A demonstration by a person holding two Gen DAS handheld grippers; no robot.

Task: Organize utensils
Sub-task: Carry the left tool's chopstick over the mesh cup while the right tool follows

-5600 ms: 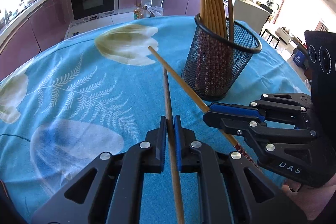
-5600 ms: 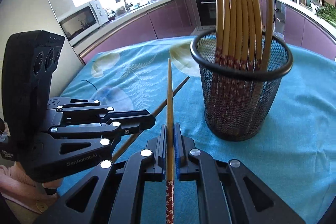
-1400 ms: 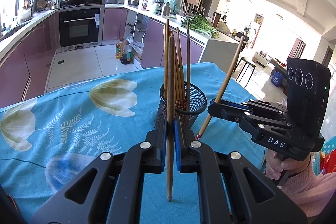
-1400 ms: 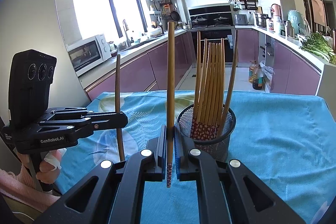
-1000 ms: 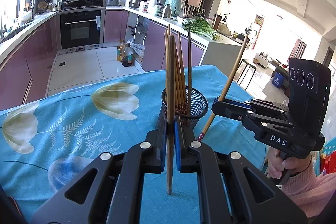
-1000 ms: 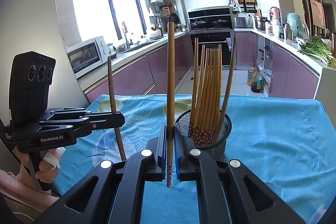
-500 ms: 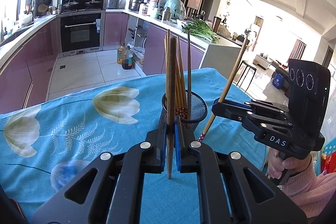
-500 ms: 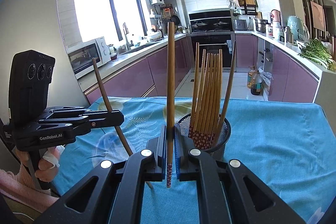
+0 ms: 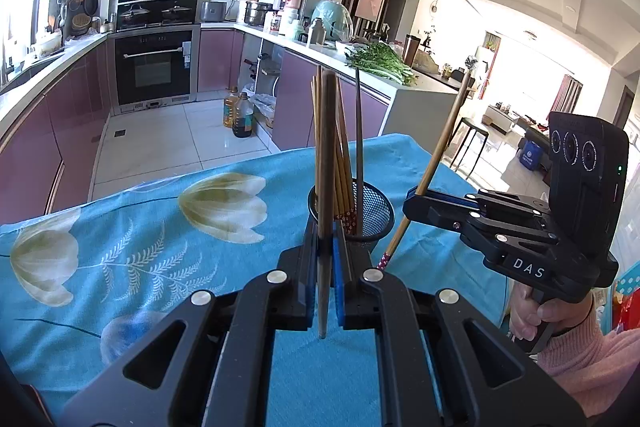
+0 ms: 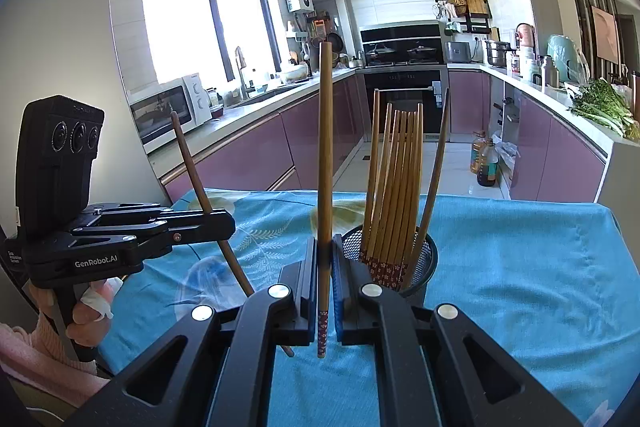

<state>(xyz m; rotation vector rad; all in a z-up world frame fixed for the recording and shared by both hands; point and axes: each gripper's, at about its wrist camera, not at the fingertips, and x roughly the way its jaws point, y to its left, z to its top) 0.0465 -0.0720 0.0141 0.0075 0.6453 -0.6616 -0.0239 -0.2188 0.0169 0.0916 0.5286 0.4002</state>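
Left gripper [image 9: 326, 259] and right gripper [image 10: 325, 279] each clamped one wooden chopstick [image 9: 326, 163] above the blue floral tablecloth [image 9: 140, 227], near the black mesh holder [image 9: 374, 211]

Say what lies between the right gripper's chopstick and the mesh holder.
Nothing. In the left wrist view, only bare tablecloth separates the right gripper's chopstick from the mesh holder.
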